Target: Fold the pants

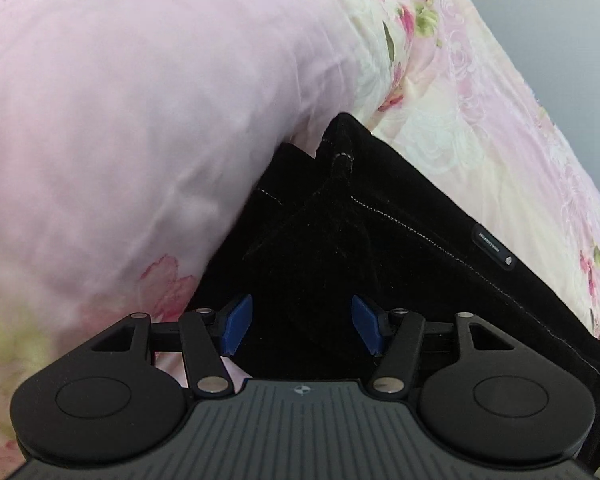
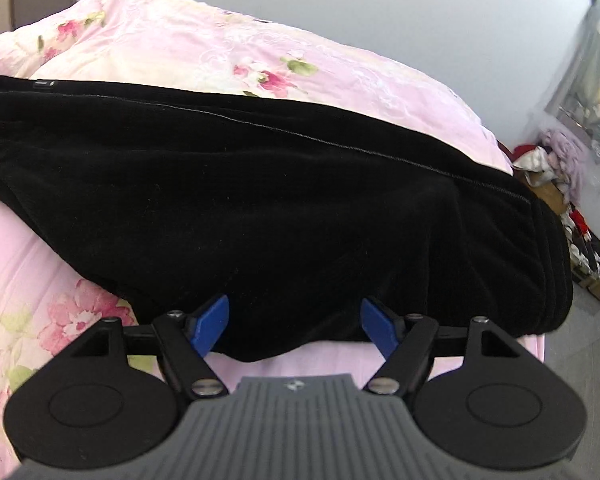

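Label on pants: print too small.

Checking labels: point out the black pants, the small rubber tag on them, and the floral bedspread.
black pants (image 2: 260, 184), right wrist view, middle of the fabric.
rubber tag (image 1: 494, 246), left wrist view, tag's centre.
floral bedspread (image 2: 172, 40), right wrist view, bare top.

Black velvety pants lay folded lengthwise across pink floral quilt; pale stitched seam ran along far edge; small dark label sat near seam; one end lay against quilt's raised fold.
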`<state>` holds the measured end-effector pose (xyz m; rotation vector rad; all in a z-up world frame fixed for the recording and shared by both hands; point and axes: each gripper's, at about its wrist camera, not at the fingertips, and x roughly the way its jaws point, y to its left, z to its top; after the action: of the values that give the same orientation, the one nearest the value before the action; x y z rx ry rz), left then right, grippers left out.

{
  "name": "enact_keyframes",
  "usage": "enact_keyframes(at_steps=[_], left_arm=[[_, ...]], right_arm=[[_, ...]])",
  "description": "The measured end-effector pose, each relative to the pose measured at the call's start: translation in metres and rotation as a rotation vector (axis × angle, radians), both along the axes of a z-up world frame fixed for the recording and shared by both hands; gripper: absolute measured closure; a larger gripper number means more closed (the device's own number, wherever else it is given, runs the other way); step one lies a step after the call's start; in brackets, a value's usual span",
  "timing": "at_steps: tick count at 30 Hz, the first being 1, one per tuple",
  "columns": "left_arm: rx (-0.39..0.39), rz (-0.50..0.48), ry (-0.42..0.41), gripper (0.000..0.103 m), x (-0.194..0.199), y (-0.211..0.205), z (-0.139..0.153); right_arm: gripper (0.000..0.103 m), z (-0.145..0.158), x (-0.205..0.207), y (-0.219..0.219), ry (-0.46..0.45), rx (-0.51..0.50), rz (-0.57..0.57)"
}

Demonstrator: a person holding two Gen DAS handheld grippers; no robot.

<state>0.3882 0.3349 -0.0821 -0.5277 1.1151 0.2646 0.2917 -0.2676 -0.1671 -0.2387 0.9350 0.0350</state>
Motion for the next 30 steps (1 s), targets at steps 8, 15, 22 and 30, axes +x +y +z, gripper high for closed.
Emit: enact_keyframes(at_steps=[8, 15, 22, 30], left_arm=[[0.02, -0.061, 0.017, 0.098, 0.005, -0.009, 0.003], [0.063, -0.048, -0.016, 0.099, -0.013, -0.008, 0.043], [0.139, -0.079, 0.01, 0.099, -0.018, -0.008, 0.004], [0.166, -0.09, 0.013, 0.098, -0.015, -0.012, -0.025]], right_arm=[[0.027, 0.007, -0.031, 0.015, -0.068, -0.022, -0.06], [0.026, 0.001, -0.049, 0.03, -0.044, 0.032, -0.059], [0.028, -0.011, -0.055, 0.032, -0.091, 0.042, -0.204], [0.028, -0.026, -0.055, 0.031, -0.081, 0.195, -0.363]])
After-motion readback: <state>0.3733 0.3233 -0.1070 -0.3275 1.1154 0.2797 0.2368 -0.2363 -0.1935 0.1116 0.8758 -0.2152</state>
